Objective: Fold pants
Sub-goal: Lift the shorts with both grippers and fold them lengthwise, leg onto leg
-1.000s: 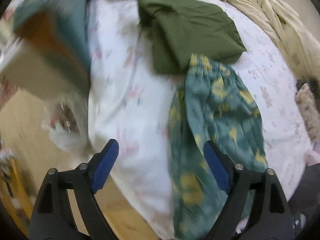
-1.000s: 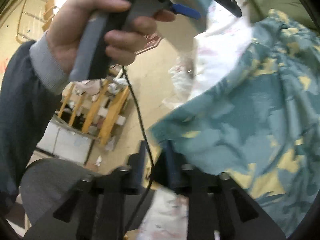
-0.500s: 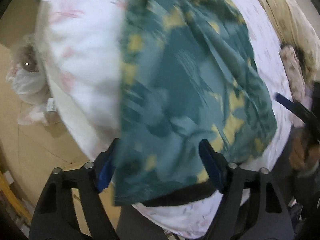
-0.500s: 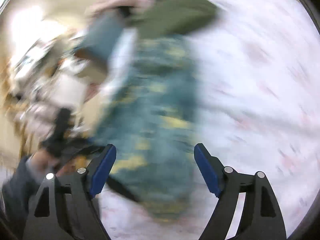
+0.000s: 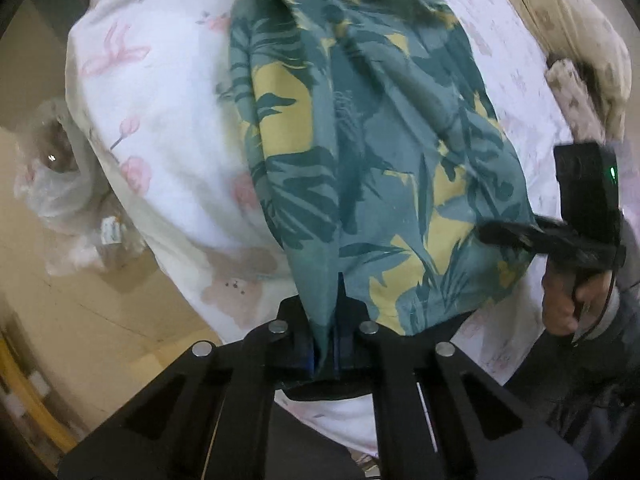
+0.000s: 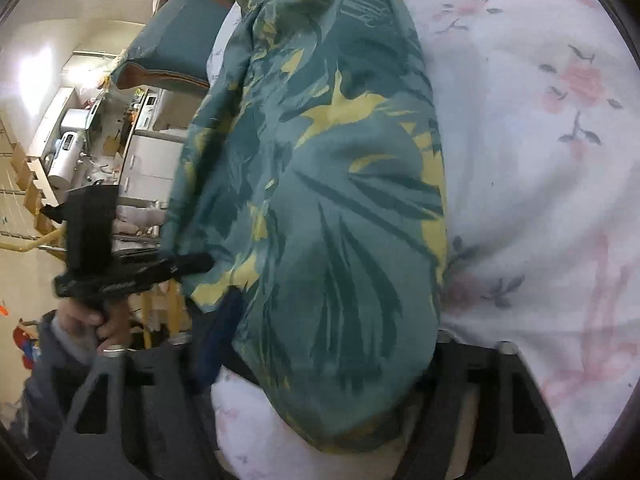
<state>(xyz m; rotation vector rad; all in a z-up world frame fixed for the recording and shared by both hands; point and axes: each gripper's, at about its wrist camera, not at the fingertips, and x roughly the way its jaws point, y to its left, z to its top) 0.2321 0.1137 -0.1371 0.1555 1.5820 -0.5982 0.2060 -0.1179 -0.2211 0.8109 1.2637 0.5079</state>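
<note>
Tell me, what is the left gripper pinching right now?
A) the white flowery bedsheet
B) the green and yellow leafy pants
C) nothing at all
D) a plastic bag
B: the left gripper has its blue pads closed on a bunched edge of the leafy pants lying on the bedsheet.

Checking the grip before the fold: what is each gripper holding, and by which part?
The left gripper is shut on the pants at their near hem edge. The right gripper straddles the hem, open, holding nothing.

Left claw (image 5: 326, 346) now clamped on pants (image 5: 360, 140) hem, formerly wide open.
</note>
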